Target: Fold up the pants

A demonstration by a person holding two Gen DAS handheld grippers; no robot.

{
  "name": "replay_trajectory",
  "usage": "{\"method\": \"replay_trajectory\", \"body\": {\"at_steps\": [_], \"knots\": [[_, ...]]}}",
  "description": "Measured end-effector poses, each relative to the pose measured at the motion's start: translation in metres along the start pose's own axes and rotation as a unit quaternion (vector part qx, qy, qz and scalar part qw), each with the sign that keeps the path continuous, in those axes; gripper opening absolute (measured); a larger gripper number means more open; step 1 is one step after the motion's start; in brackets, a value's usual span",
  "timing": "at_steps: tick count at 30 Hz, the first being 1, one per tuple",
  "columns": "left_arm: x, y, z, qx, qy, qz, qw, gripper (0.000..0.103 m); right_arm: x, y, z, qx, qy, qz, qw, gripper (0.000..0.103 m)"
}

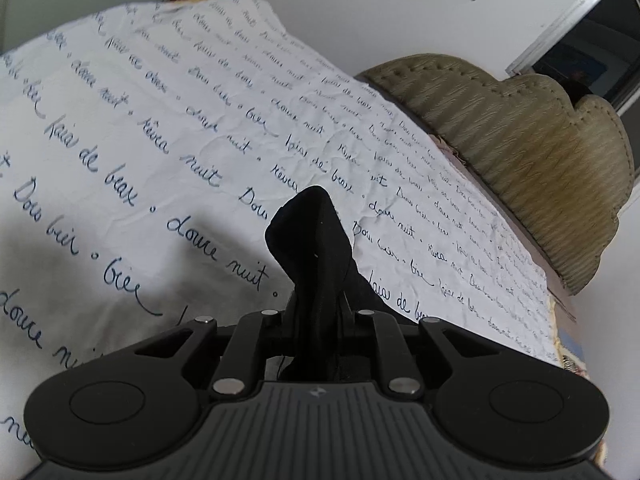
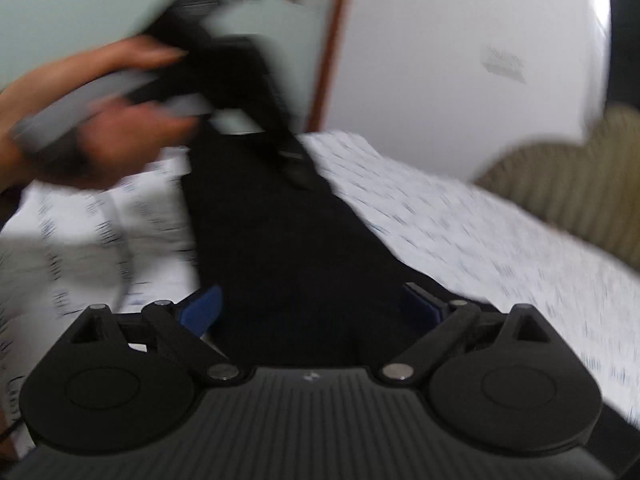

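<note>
Black pants [image 2: 280,240] stretch above the script-printed bed sheet [image 1: 140,140], your left claw [image 1: 314,316] pinched tight on a bunched corner of them, while your right claw [image 2: 312,308] stands wide with the cloth lying between its blue pads [image 2: 202,308].

At the bottom of the left wrist view, the left claw [image 1: 314,312] is matte black plastic: a ribbed dark grey housing with a small pale logo, a round disc on each side, and angled link arms pinned with silver screws. The right claw [image 2: 310,308] has the same ribbed body, discs and silver pins, plus blue pads [image 2: 202,308] inside its fingers. At the upper left of the right wrist view, a blurred bare-skinned hand [image 2: 108,140] shows.
</note>
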State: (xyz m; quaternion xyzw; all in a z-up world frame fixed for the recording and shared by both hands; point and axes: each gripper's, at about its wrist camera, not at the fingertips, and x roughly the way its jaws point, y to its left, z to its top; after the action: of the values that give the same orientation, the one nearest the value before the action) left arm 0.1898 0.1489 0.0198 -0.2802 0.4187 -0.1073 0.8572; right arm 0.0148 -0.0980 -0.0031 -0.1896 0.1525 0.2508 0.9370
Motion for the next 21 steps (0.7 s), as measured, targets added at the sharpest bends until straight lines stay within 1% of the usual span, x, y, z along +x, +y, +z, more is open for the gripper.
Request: {"method": "replay_trajectory", "body": {"at_steps": [3,5,8,9,10,11,12,13,14,15,17,18,21], "knots": [[-0.001,0.006,0.003,-0.026,0.015,-0.019,0.9994,0.014,0.017,0.042,0.007,-0.077,-0.001,-0.025,0.997,0.093],[-0.002,0.008,0.002,-0.030,0.016,-0.020,0.9992,0.014,0.031,0.061,0.008,-0.123,-0.011,-0.044,0.991,0.093],[-0.001,0.009,0.001,-0.028,0.018,-0.019,0.9992,0.014,0.051,0.086,0.009,-0.165,-0.017,-0.071,0.984,0.087],[0.000,0.009,0.001,-0.027,0.020,-0.019,0.9993,0.014,0.057,0.092,0.009,-0.175,-0.020,-0.082,0.981,0.081],[0.000,0.010,0.001,-0.027,0.021,-0.020,0.9992,0.014,0.066,0.099,0.007,-0.194,-0.016,-0.098,0.976,0.068],[0.000,0.011,0.001,-0.028,0.021,-0.021,0.9992,0.014,0.074,0.104,0.005,-0.214,-0.010,-0.109,0.971,0.058],[-0.001,0.011,0.001,-0.030,0.022,-0.022,0.9991,0.014,0.080,0.107,0.003,-0.226,-0.007,-0.121,0.967,0.037],[-0.001,0.012,0.001,-0.032,0.022,-0.024,0.9990,0.014,0.085,0.108,0.003,-0.233,-0.006,-0.132,0.963,0.031],[-0.002,0.012,0.001,-0.033,0.021,-0.025,0.9989,0.014,0.089,0.107,0.002,-0.240,-0.004,-0.136,0.961,0.028],[-0.004,0.011,0.002,-0.033,0.019,-0.026,0.9989,0.014,0.090,0.107,0.001,-0.244,-0.008,-0.141,0.959,0.018],[-0.010,0.006,0.002,-0.026,0.013,-0.028,0.9992,0.014,0.086,0.105,0.001,-0.244,-0.019,-0.147,0.958,0.013],[-0.014,0.001,0.001,-0.019,0.008,-0.028,0.9994,0.014,0.082,0.101,0.002,-0.236,-0.024,-0.145,0.961,0.012],[-0.024,-0.016,-0.001,0.001,-0.004,-0.030,0.9995,0.014,0.063,0.084,0.010,-0.183,-0.037,-0.125,0.974,0.010]]}}
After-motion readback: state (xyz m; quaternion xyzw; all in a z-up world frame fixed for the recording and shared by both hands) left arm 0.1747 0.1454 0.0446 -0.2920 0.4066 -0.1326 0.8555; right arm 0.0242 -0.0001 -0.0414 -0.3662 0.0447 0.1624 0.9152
